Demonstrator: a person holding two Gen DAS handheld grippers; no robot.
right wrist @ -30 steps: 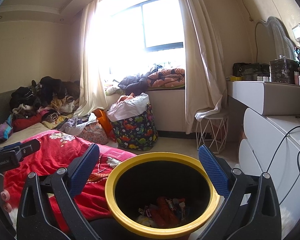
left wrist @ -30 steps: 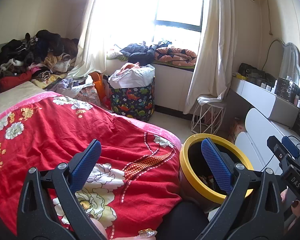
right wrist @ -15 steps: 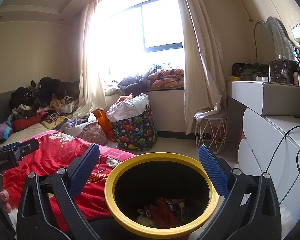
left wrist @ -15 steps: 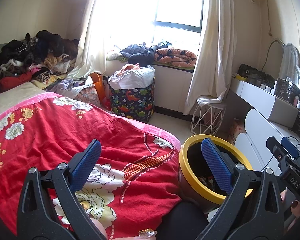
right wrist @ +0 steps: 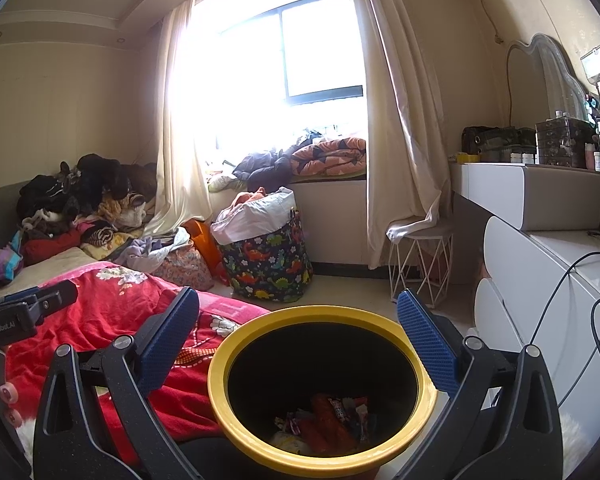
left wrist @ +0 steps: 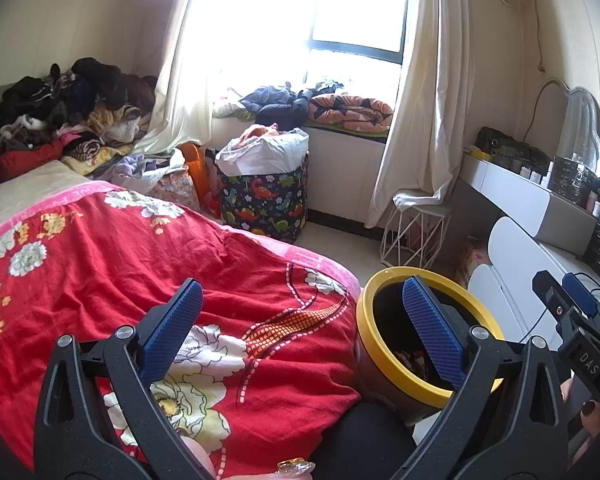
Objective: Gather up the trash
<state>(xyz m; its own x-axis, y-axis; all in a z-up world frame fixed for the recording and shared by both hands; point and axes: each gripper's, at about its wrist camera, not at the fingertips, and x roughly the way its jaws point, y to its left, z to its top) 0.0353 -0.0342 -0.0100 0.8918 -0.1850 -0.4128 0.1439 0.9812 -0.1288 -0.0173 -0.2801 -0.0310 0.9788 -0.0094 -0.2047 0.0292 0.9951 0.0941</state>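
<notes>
A black bin with a yellow rim (right wrist: 220, 396) stands on the floor beside the bed, and red and white wrappers (right wrist: 328, 420) lie at its bottom. My right gripper (right wrist: 298, 338) hovers open just above the bin's mouth with nothing between its blue pads. The left wrist view shows the same bin (left wrist: 364, 344) at lower right. My left gripper (left wrist: 302, 330) is open and empty over the red floral bedspread (left wrist: 100, 264), its right pad in front of the bin's rim. The other gripper's black body (left wrist: 580, 340) shows at the right edge.
A dinosaur-print laundry basket (left wrist: 264, 204) full of cloth stands by the window. Clothes are piled (left wrist: 60, 116) at the bed's far end. A white wire stool (left wrist: 412, 236) and a white dresser (left wrist: 532, 216) with cables line the right side.
Almost nothing has moved; both views drift slightly and both grippers stay open and empty over the bed and the bin.
</notes>
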